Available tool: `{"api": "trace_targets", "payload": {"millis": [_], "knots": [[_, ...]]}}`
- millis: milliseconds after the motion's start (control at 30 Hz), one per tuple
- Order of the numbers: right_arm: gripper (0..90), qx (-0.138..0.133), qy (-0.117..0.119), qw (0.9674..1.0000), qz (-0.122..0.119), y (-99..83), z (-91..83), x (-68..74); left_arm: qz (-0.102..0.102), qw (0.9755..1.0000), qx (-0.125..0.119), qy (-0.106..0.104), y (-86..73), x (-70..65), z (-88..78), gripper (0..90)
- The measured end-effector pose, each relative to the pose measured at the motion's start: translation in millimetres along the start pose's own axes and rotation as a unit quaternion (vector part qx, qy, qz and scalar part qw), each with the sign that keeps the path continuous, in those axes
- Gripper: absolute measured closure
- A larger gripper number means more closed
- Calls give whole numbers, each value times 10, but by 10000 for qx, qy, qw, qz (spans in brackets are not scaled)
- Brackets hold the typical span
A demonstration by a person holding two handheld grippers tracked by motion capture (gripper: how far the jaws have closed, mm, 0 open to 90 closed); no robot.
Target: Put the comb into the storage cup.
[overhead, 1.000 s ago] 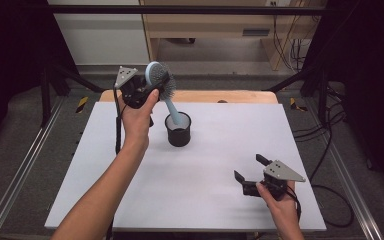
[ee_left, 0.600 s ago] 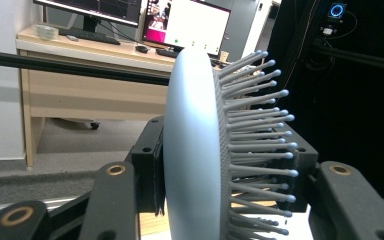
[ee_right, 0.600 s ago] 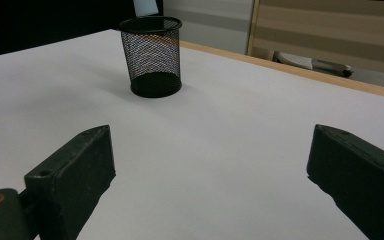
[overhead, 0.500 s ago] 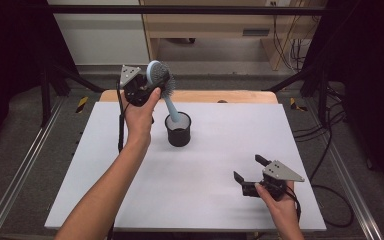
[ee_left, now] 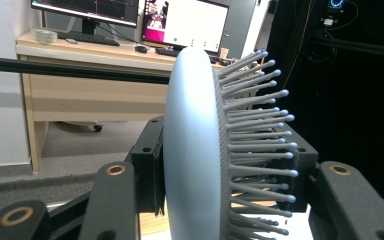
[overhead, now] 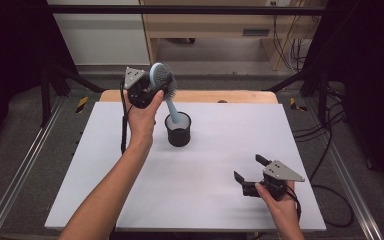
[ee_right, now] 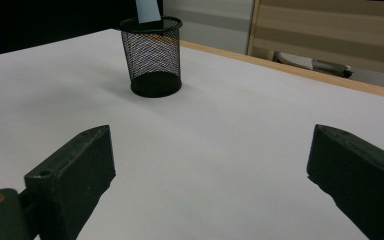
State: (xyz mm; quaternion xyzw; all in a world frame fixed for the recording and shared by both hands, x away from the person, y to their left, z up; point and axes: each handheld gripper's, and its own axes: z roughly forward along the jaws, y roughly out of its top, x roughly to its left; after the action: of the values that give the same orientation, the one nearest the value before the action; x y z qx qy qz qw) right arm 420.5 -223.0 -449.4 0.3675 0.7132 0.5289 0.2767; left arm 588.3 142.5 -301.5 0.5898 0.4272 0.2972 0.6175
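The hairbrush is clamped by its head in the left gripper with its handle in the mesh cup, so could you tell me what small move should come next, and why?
Probably a short straight lift by the left gripper. Its jaws are shut on the hairbrush head, and the handle leans with its end inside the black mesh cup, so rising along the handle's line should free it without tipping the cup. The right gripper rests open and apart on the table.

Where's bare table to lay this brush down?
Bare white table spreads left of the mesh cup, and between cup and right claw. Crowded just at the cup, where the brush held by the left claw stands.
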Motion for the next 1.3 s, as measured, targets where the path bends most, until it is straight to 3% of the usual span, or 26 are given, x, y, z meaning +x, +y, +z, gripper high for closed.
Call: {"api": "trace_targets", "payload": {"millis": [733,1300], "knots": [[52,-27,94,9999,48,1,6,10,-71,9999,141,1,-232,16,46,488],[51,-13,104,9999,48,-1,5,7,-70,9995,267,-143,-386,-105,149,488]]}}
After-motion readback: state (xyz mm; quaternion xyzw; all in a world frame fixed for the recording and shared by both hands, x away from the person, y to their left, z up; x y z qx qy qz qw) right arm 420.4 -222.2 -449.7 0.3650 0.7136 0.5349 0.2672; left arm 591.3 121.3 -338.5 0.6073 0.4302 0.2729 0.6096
